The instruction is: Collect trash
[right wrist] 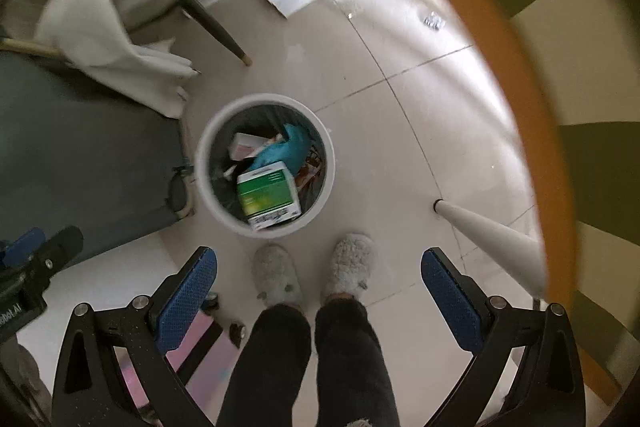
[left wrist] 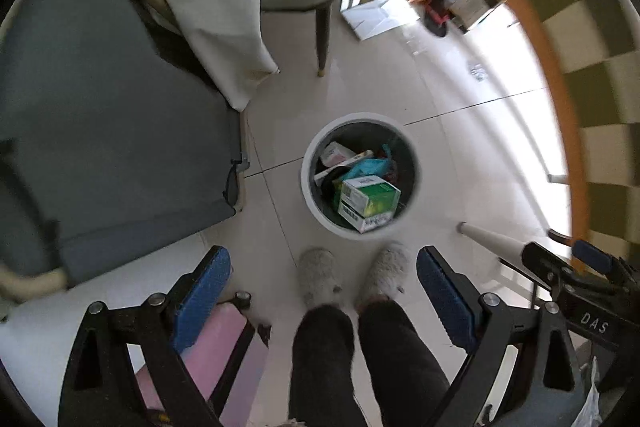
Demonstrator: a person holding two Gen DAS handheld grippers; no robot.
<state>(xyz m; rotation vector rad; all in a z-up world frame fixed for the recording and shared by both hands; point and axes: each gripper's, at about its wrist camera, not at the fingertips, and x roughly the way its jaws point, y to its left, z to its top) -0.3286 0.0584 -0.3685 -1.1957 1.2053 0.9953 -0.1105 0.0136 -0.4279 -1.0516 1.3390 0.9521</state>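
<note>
A white round trash bin (left wrist: pixel 310 187) (right wrist: pixel 202 163) stands on the tiled floor, straight below both grippers. On top of the trash inside lies a green and white box (left wrist: pixel 370 201) (right wrist: pixel 268 197), with a teal wrapper (left wrist: pixel 366 167) (right wrist: pixel 286 149) and a pale pink box (left wrist: pixel 336 153) (right wrist: pixel 244 143) beneath. My left gripper (left wrist: pixel 324 291) points down, open, nothing between its blue pads. My right gripper (right wrist: pixel 318 289) is likewise open and empty above the floor. The right gripper (left wrist: pixel 580 267) also shows at the right edge of the left wrist view.
A person's legs and grey fluffy slippers (left wrist: pixel 352 275) (right wrist: pixel 316 271) stand just short of the bin. A grey cushioned seat (left wrist: pixel 100 131) lies left. A round table with an orange rim (left wrist: pixel 560 99) and a white leg (right wrist: pixel 488 235) is right. Boxes (left wrist: pixel 380 11) clutter the far floor.
</note>
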